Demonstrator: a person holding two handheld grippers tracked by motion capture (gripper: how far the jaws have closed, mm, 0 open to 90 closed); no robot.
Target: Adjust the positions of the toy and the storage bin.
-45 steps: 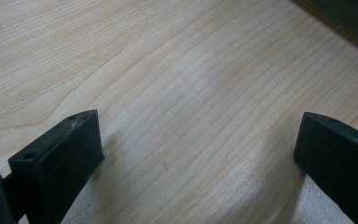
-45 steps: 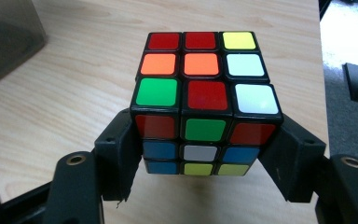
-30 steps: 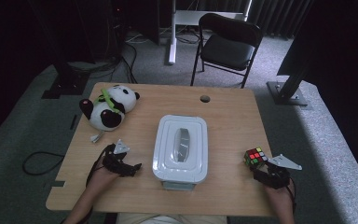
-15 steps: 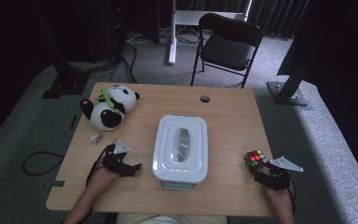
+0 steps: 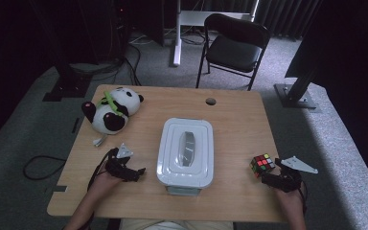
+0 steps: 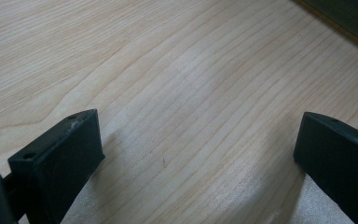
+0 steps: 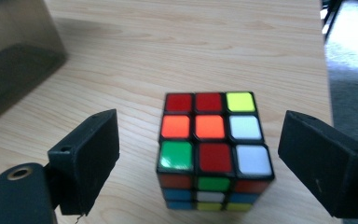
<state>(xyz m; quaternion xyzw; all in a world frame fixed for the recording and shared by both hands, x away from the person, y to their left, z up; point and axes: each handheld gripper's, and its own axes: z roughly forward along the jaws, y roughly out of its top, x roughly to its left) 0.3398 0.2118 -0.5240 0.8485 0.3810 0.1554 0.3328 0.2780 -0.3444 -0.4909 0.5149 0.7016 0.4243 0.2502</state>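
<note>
The right gripper (image 7: 200, 158) is seen spread wide, its jaws having just been opening; the puzzle cube (image 7: 213, 149) stands free between them, untouched. The left gripper (image 6: 196, 154) is held wide over bare table (image 6: 177, 70).

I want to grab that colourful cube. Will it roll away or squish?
The cube probably won't roll: it sits flat on the table. It looks like hard plastic, so likely no squishing. Its glossy stickers may be a bit slippery, and its layers might twist.
</note>
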